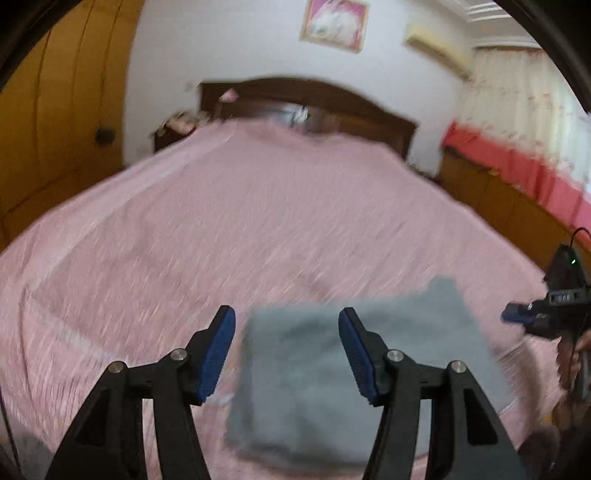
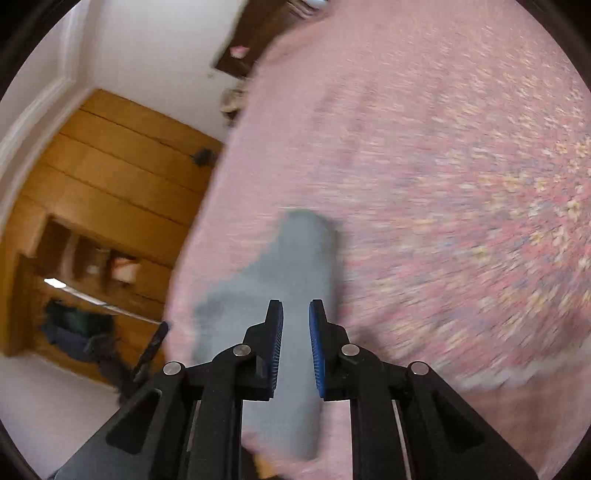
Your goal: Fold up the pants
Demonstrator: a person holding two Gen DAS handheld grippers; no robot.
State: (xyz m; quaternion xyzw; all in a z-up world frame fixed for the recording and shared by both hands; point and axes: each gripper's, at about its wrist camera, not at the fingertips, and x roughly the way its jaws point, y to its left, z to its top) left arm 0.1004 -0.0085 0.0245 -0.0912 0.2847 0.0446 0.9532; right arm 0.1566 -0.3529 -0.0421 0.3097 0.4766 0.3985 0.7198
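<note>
The grey pants lie folded into a compact, roughly rectangular stack on the pink bedspread, near the bed's closest edge; in the left wrist view they sit at about 6 o'clock, spreading toward 4 o'clock, and the whole picture is smeared by blur. The left gripper hangs above that stack with its 2 blue-padded fingers set wide apart, nothing between the pads, and the cloth showing in the gap below them without any visible contact. At 3 o'clock in the same view the right gripper comes in from the edge, dark with a blue tip, held by a hand that is only partly in frame. From the right wrist view the pants run as a long grey strip from the centre down to 6 o'clock, lying along the edge of the bedspread. The right gripper shows its jaws drawn close together with only a narrow slot left between the blue pads; the grey fabric seen through the slot lies on the bed beneath, and the pads pinch nothing. A dark wooden headboard stands at 12 o'clock in the left view, with a framed picture on the wall above it, orange-brown wardrobe doors at 10 o'clock, and a red-trimmed curtain at 2 o'clock.
</note>
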